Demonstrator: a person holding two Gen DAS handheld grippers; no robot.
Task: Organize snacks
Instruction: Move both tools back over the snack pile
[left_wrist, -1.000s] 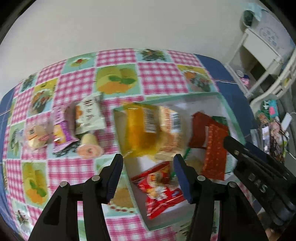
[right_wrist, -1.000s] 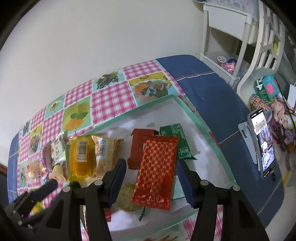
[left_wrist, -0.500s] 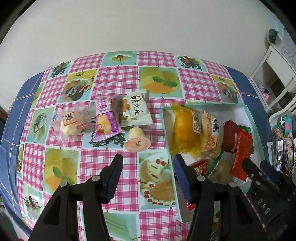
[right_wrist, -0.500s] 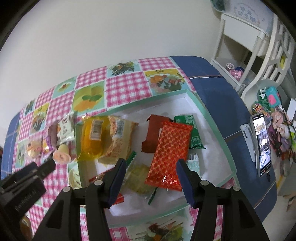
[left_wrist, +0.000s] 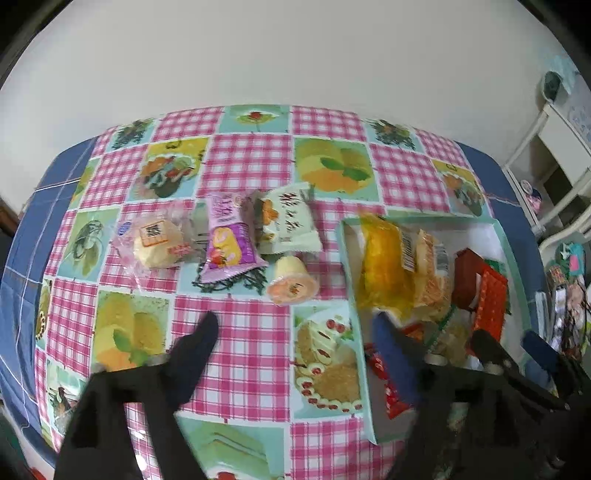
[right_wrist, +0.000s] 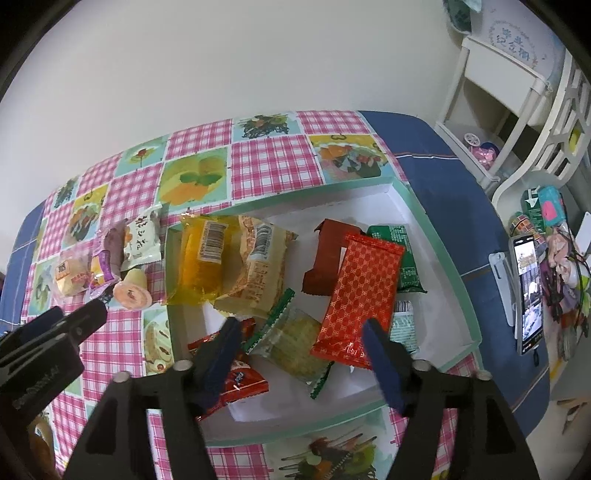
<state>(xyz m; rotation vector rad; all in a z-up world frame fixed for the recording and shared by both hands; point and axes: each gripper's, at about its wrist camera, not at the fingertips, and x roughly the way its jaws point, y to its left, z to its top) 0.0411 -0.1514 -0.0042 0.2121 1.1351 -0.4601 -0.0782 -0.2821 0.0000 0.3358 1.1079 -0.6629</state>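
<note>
A white box with a teal rim (right_wrist: 439, 236) (left_wrist: 506, 240) holds several snacks: a yellow pack (right_wrist: 201, 264), an orange-white pack (right_wrist: 258, 269), a red patterned bar (right_wrist: 360, 295), a dark red wrapper (right_wrist: 327, 254), a green pack (right_wrist: 404, 251). Left of the box on the cloth lie a white pack (left_wrist: 288, 219), a purple pack (left_wrist: 229, 240), a clear-wrapped bun (left_wrist: 157, 242) and a peach jelly cup (left_wrist: 291, 282). My left gripper (left_wrist: 295, 336) is open and empty above the cloth, just short of the cup. My right gripper (right_wrist: 299, 336) is open and empty over the box.
The table has a pink checked cloth with fruit squares (left_wrist: 251, 162) over a blue cover (right_wrist: 436, 147). A white wall stands behind. A white shelf (right_wrist: 509, 85) and a phone on a stand (right_wrist: 528, 291) are at the right.
My left gripper has swung left from over the box to the loose snacks on the cloth. My right gripper has drawn back a little and shows more of the box.
</note>
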